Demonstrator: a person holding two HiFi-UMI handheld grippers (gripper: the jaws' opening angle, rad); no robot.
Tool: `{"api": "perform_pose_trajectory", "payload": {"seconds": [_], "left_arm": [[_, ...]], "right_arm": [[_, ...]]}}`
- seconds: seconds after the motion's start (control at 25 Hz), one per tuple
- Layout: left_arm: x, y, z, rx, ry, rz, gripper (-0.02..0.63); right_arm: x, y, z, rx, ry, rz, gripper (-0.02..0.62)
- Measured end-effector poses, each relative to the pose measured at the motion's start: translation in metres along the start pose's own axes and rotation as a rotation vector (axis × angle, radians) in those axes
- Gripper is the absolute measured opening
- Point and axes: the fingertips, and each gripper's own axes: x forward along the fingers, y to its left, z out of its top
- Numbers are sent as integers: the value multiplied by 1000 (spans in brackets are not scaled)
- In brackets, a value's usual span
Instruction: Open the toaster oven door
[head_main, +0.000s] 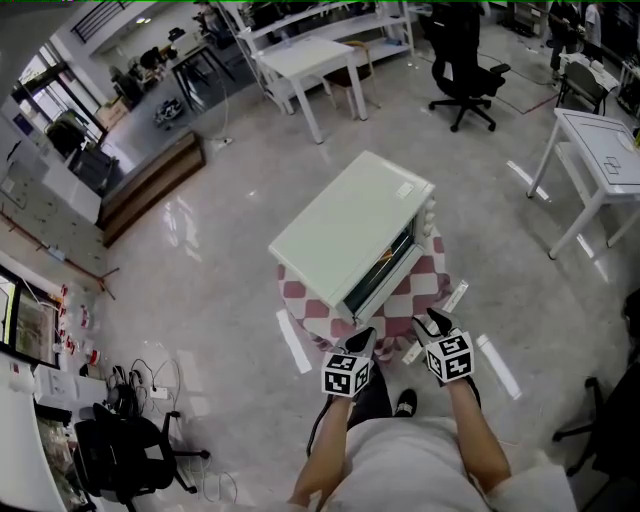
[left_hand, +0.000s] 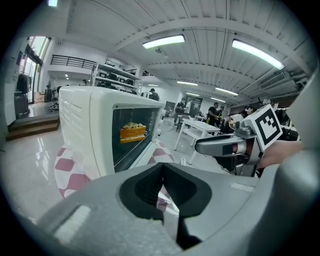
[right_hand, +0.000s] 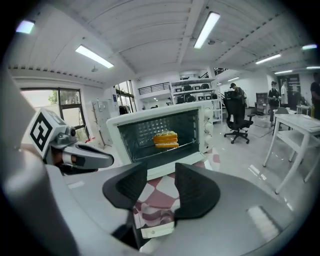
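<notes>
Head view: toaster oven (head_main: 350, 225) on checked table (head_main: 420, 290), just beyond left gripper (head_main: 362, 338) and right gripper (head_main: 435, 322).
Left gripper view: jaws pressed together, empty.
Right gripper view: jaws spread, empty; door (right_hand: 172, 165) folded down, food (right_hand: 166, 139) visible inside. Task looks done.

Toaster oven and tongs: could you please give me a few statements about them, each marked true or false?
1. The toaster oven has its door open. True.
2. The oven is empty. False: an orange layered food item sits on its rack.
3. The right tongs grip the door. False: they are open, short of the oven and hold nothing.
4. The left tongs are shut. True.
5. The oven stands on a red-and-white checked cloth. True.
</notes>
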Motion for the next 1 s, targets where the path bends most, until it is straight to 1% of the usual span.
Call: {"api": "perform_pose_trajectory", "payload": {"seconds": [0.12, 0.28, 0.4, 0.56, 0.76, 1.0], "left_arm": [[-2, -1, -5, -6, 0, 2, 6], [0, -3, -9, -10, 12, -2, 6], [1, -6, -17, -14, 31, -7, 6], [3, -10, -21, -6, 44, -20, 6], [4, -13, -19, 0, 52, -36, 6], [4, -11, -19, 5, 58, -38, 6]], "right_arm": [[-4, 3, -7, 18, -2, 3, 156], [-5, 6, -19, 26, 7, 7, 102], [-6, 6, -24, 38, 8, 5, 49], [-8, 2, -23, 57, -10, -11, 8], [-14, 1, -23, 69, -21, -7, 3], [-14, 3, -24, 67, -30, 4, 3]]}}
